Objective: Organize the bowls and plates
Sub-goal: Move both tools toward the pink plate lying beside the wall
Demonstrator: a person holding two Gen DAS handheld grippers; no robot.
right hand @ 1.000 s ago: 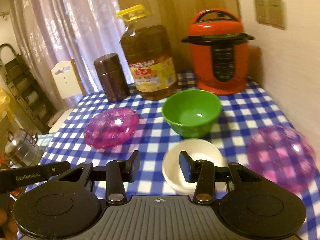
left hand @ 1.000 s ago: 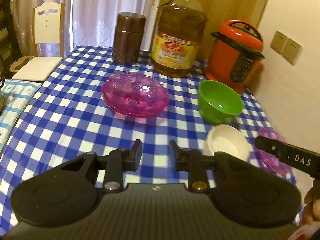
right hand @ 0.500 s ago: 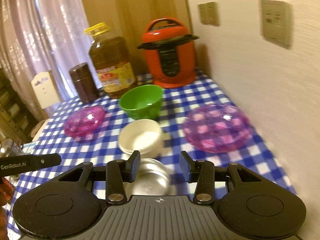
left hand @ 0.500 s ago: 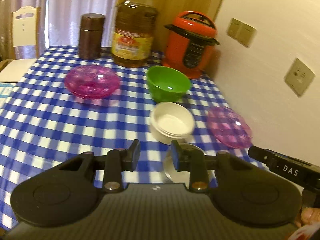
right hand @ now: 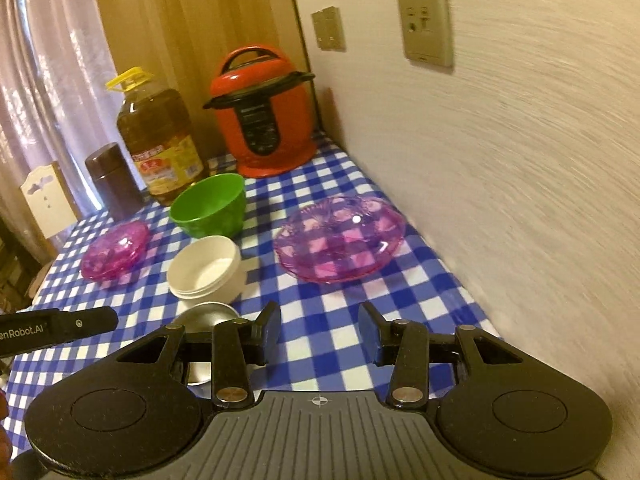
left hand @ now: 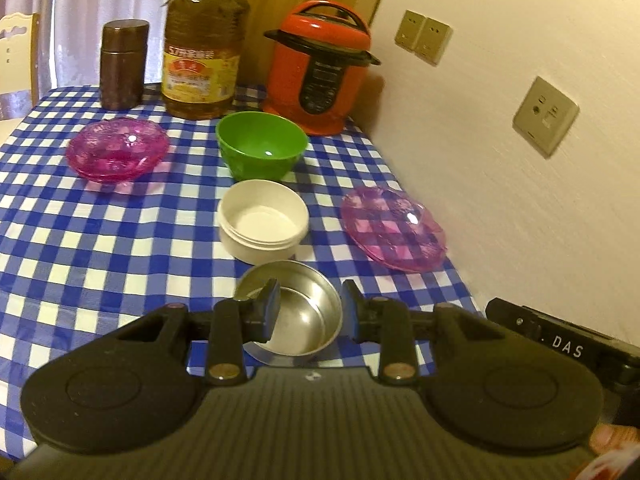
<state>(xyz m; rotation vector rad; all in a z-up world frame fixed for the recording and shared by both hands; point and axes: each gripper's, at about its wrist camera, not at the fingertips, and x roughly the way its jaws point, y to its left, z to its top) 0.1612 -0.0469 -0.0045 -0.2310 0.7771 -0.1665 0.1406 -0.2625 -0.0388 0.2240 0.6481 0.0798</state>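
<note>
On the blue checked tablecloth (left hand: 80,240) stand a green bowl (left hand: 262,148), a white bowl (left hand: 264,226) and a small steel bowl (left hand: 292,312) in a row toward me. A pink glass bowl (left hand: 116,152) sits at the left and a pink glass plate (left hand: 394,232) at the right by the wall. My left gripper (left hand: 310,312) is open and empty, its fingers either side of the steel bowl, above it. My right gripper (right hand: 320,328) is open and empty, short of the pink plate (right hand: 340,236). The steel bowl (right hand: 204,316) is partly hidden there.
A red pressure cooker (left hand: 320,68), an oil bottle (left hand: 202,48) and a brown canister (left hand: 122,64) stand at the back. The wall (left hand: 520,180) with sockets runs along the table's right edge. A chair (right hand: 44,200) stands beyond the far left.
Both grippers have pulled back toward the table's near right end and turned right. The steel bowl and pink plate have come into fuller view. Both stay open and empty.
</note>
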